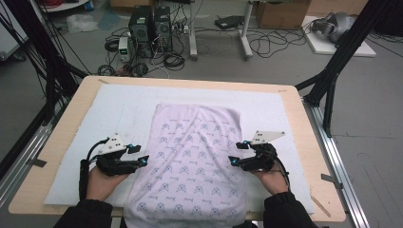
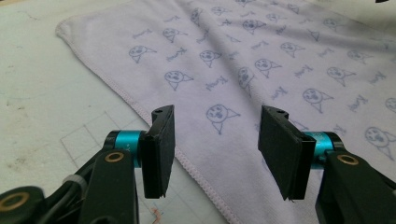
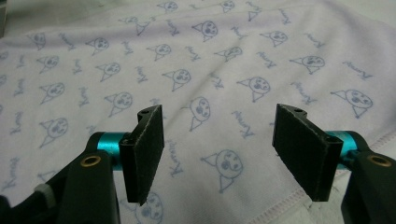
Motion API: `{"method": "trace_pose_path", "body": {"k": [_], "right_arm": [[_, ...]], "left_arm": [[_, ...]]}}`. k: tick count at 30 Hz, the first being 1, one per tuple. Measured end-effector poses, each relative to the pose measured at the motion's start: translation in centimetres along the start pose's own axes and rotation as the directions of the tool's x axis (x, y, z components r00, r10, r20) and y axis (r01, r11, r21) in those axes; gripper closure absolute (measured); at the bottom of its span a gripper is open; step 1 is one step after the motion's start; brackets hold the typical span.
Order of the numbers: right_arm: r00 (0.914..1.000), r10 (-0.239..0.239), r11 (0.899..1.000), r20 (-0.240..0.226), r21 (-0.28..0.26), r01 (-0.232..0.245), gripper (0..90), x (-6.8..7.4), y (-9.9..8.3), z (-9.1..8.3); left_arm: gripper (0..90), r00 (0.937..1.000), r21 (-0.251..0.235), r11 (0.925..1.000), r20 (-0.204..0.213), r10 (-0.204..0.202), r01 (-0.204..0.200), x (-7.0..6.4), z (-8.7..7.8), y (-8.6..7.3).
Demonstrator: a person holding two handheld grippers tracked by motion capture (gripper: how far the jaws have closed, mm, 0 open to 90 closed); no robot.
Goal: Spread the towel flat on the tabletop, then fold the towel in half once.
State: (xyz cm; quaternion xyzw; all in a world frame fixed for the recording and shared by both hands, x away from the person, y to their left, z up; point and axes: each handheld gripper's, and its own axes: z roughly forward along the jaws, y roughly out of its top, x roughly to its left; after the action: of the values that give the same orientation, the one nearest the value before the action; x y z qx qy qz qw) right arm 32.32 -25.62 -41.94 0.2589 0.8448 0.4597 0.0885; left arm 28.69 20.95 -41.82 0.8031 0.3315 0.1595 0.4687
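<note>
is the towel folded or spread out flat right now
Spread out. The towel lies in one flat layer on the white mat, its stitched edges and far corners in view, with only slight wrinkles.

The printed towel (image 1: 192,161) lies flat on the white mat (image 1: 85,128) that covers the surface (image 1: 66,111), with nothing on top of it. The left claw (image 1: 142,160) sits at the towel's left edge and the right claw (image 1: 234,160) at its right edge, both with jaws spread wide and nothing between the pads. Bare mat runs along both sides of the towel and beyond its far edge, so either claw has free passage outward and forward.
</note>
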Motion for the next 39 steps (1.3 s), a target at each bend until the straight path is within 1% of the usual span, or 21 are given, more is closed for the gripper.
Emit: {"method": "trace_pose_path", "body": {"k": [6, 10, 16, 23, 29, 31, 34, 36, 39], "right_arm": [[0.9999, -0.016, 1.000, 0.000, 0.011, 0.016, 33.0, 0.3, 0.1, 0.2], [0.9999, -0.010, 1.000, 0.006, 0.008, 0.010, 32.1, 0.2, 0.0, 0.1], [0.9997, -0.023, 1.000, 0.005, 0.013, 0.023, 32.0, 0.3, 0.1, 0.3], [0.9998, -0.020, 1.000, 0.007, 0.004, 0.020, 30.8, 0.4, 0.1, 0.2], [0.9996, -0.026, 1.000, 0.011, 0.012, 0.025, 30.3, 0.5, 0.1, 0.4], [0.9997, -0.023, 1.000, 0.005, 0.015, 0.023, 30.1, 0.5, 0.1, 0.5], [0.9997, -0.024, 0.999, 0.003, 0.031, 0.024, 30.1, 0.6, 0.2, 0.8], [0.9995, -0.030, 0.999, 0.005, 0.041, 0.030, 30.1, 0.6, 0.2, 1.0], [0.9994, -0.034, 0.999, 0.001, 0.040, 0.034, 30.2, 0.4, 0.4, 1.1]], "left_arm": [[46.1, 1.0000, -0.001, 1.0000, -0.003, 0.003, -0.003, 0.0, -0.1, 0.0], [45.7, 1.0000, -0.002, 1.0000, 0.000, 0.003, -0.003, 0.0, -0.1, 0.0], [45.7, 1.0000, -0.003, 1.0000, 0.002, 0.005, -0.005, 0.0, -0.1, 0.0], [45.4, 1.0000, 0.001, 1.0000, 0.003, 0.008, -0.008, -0.1, 0.0, 0.0], [45.4, 0.9998, 0.013, 0.9997, 0.005, 0.020, -0.020, -0.1, 0.1, 0.0], [45.3, 0.9997, 0.012, 0.9996, 0.006, 0.024, -0.024, -0.1, 0.2, 0.0], [45.3, 0.9996, 0.016, 0.9995, 0.001, 0.029, -0.029, -0.1, 0.2, 0.1], [45.3, 0.9996, 0.016, 0.9995, -0.001, 0.027, -0.027, -0.1, 0.2, 0.1], [46.1, 0.9997, 0.023, 0.9994, 0.004, 0.025, -0.025, 0.1, 0.3, 0.1]]}}
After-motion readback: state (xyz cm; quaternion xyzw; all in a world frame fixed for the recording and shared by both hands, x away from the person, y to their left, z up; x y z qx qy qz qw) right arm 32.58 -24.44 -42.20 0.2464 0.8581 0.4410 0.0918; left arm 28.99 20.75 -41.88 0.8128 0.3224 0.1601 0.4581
